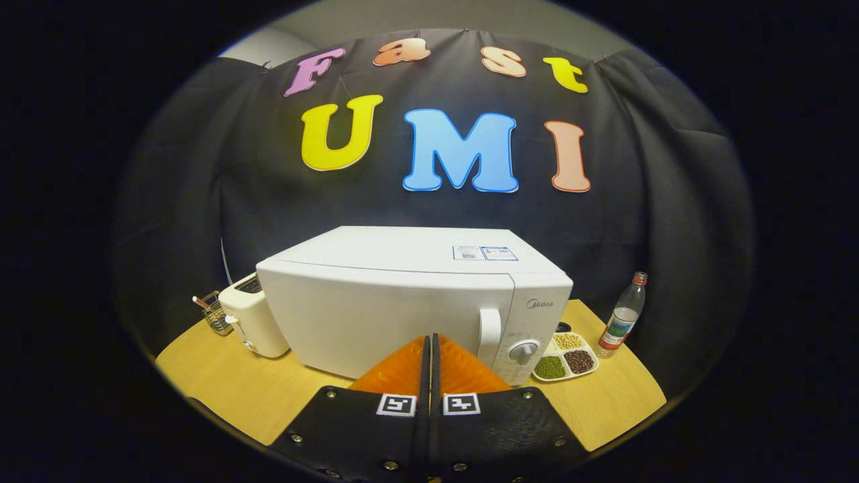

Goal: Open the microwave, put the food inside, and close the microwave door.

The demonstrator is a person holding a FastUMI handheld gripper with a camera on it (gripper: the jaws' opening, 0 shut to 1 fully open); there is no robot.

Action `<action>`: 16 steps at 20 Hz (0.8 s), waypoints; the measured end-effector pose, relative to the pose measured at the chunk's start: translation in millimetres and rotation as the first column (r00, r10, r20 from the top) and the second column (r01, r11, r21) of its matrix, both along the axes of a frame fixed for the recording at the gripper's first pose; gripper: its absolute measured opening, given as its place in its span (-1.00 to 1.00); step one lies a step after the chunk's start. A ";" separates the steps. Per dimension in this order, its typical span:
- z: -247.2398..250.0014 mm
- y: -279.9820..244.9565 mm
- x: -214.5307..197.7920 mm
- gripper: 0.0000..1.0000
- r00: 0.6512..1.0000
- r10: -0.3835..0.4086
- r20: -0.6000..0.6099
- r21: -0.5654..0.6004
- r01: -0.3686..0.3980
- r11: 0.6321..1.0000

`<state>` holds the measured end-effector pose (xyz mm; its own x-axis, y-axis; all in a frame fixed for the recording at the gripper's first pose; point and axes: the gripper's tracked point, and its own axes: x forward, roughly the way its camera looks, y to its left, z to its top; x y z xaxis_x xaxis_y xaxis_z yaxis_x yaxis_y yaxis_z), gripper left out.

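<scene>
My gripper (429,339) is closed, its two fingers pressed flat against each other with nothing between them, and it hangs above the front edge of the wooden bench (221,386). Directly beyond the fingertips stands the white microwave (402,302), set near the middle of the bench with its door closed. The door handle (489,335) runs vertically just beyond and to the right of my fingers, with the round control knob (525,350) beside it. A divided dish of beans (565,359) rests just beside the microwave's right front corner. A plastic bottle (624,315) stands upright near the bench's right edge. A white toaster (251,315) sits against the microwave's left side, and a small wire basket (215,312) behind it near the back left corner.
</scene>
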<state>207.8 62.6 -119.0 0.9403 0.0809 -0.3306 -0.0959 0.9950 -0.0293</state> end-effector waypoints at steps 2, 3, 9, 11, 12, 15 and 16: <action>8.6 -0.5 -21.6 -0.99 1.000 0.004 0.016 -0.001 -0.004 1.000; 13.8 -0.2 -33.0 -0.99 1.000 0.006 0.025 0.003 -0.006 1.000; 36.2 -0.2 -96.7 -0.99 0.997 0.002 0.078 0.023 -0.004 1.000; 41.7 -1.0 -115.3 -0.99 0.995 -0.008 0.100 0.017 0.007 1.000; 46.2 1.7 -123.7 -0.97 0.994 -0.002 0.111 0.020 0.000 1.000; 53.3 10.9 -142.2 -0.34 0.992 0.008 0.130 0.065 -0.017 0.998; 58.3 10.5 -146.2 0.09 0.991 0.000 0.134 0.085 -0.011 0.996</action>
